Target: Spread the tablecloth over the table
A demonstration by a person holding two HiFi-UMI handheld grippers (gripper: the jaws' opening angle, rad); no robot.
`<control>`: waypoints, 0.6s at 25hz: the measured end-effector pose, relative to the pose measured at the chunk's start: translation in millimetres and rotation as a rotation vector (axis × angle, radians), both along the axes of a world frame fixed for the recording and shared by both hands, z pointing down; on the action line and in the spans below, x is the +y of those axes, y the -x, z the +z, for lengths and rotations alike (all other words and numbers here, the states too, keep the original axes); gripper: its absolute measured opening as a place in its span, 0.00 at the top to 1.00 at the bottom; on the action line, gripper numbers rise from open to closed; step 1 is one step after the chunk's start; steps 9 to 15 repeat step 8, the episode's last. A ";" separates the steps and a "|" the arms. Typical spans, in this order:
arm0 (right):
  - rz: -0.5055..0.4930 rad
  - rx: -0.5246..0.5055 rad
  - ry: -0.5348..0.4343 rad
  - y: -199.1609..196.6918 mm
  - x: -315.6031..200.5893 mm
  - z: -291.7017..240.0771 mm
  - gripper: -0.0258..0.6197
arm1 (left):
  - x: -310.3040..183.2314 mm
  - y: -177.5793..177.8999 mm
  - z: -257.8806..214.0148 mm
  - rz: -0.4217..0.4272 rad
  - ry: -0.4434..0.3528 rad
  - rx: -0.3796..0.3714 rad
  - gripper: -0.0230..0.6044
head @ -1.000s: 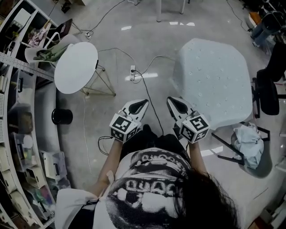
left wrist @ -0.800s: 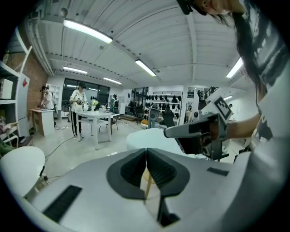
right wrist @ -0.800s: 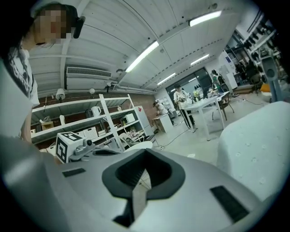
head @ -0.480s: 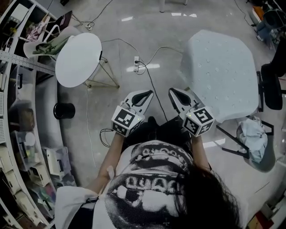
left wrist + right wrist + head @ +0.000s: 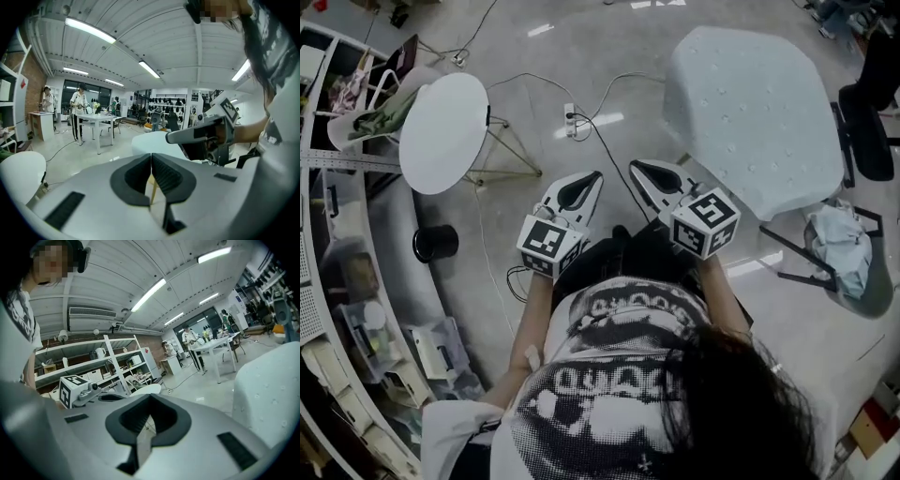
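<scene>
A pale, dimpled tablecloth (image 5: 750,103) lies draped over a table at the upper right of the head view; it hangs over the edges. It also shows as a white bulk in the left gripper view (image 5: 150,143) and at the right edge of the right gripper view (image 5: 274,390). My left gripper (image 5: 594,175) and right gripper (image 5: 634,165) are held side by side over the floor, in front of the person's body. The right one is just left of the table's near corner. Both are shut and hold nothing: left jaws (image 5: 151,154) and right jaws (image 5: 149,396) meet at their tips.
A round white side table (image 5: 442,131) stands to the left, a black cylinder (image 5: 434,243) beside it. Cables and a power strip (image 5: 571,120) run across the floor ahead. Shelving (image 5: 337,309) lines the left. A black chair (image 5: 867,122) and a bundle of cloth (image 5: 844,258) sit to the right.
The person has shifted across the floor, so the tables and cables slide in the head view. Both grippers moved along with the body, still side by side, shut and empty.
</scene>
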State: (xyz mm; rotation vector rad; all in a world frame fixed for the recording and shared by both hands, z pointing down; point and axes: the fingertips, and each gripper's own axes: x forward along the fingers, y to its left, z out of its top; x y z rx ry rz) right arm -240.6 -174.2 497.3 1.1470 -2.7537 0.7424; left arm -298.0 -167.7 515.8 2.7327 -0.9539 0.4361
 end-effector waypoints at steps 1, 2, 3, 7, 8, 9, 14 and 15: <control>-0.001 0.000 0.002 0.2 -0.3 1.3 0.97 | 0.3 -1.1 1.2 0.005 0.002 -0.004 0.94; -0.003 0.000 0.003 0.5 -1.1 2.4 0.97 | 0.3 -2.2 2.3 0.010 0.003 -0.008 0.94; -0.006 0.000 0.001 1.3 -2.5 3.1 0.97 | -0.4 -2.8 3.2 0.012 0.002 -0.011 0.94; -0.026 0.002 -0.007 6.6 -9.4 5.1 0.97 | -6.3 -2.1 6.0 0.007 -0.006 -0.016 0.94; -0.032 0.002 -0.009 7.6 -10.8 5.8 0.97 | -7.7 -2.1 6.7 0.004 -0.008 -0.016 0.94; -0.032 0.002 -0.009 7.6 -10.8 5.8 0.97 | -7.7 -2.1 6.7 0.004 -0.008 -0.016 0.94; -0.032 0.002 -0.009 7.6 -10.8 5.8 0.97 | -7.7 -2.1 6.7 0.004 -0.008 -0.016 0.94; -0.032 0.002 -0.009 7.6 -10.8 5.8 0.97 | -7.7 -2.1 6.7 0.004 -0.008 -0.016 0.94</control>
